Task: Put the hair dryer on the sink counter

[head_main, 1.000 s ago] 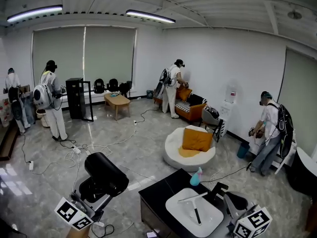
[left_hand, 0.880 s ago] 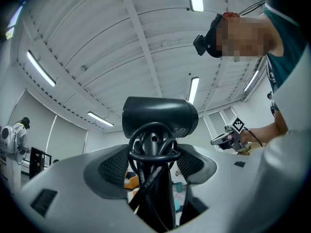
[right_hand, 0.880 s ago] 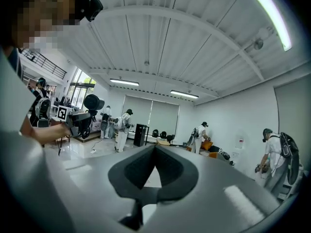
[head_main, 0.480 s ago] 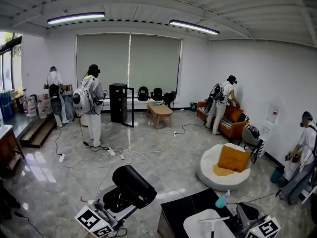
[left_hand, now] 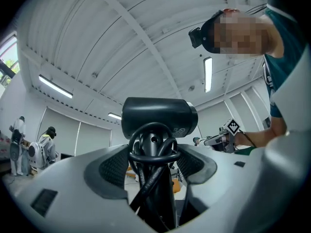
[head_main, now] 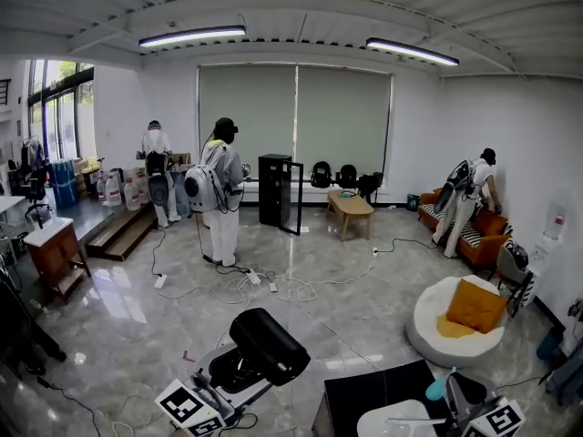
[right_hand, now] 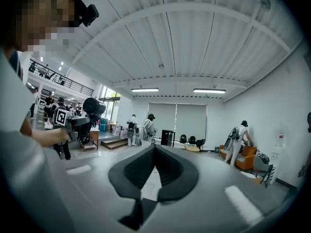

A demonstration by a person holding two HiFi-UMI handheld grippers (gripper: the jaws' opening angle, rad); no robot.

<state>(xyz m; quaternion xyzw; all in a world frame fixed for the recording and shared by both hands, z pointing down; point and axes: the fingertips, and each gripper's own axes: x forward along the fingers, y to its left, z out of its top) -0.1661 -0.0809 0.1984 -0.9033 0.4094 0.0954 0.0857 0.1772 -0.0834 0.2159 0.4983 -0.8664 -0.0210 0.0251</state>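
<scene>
My left tongs (left_hand: pixel 154 159) were clamped on the handle of the hair dryer (left_hand: pixel 158 118), which hung in the air left of the bench (head_main: pixel 364 397). My right tongs (right_hand: pixel 154 154) were closed and empty. The step called for carrying it over the black top beside the basin (head_main: pixel 392 421), lowering it level, then releasing.

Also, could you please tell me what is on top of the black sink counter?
A white sink and a teal bottle show on the counter. The right tool covers part of it; the picture's edge cuts off the rest.
</scene>
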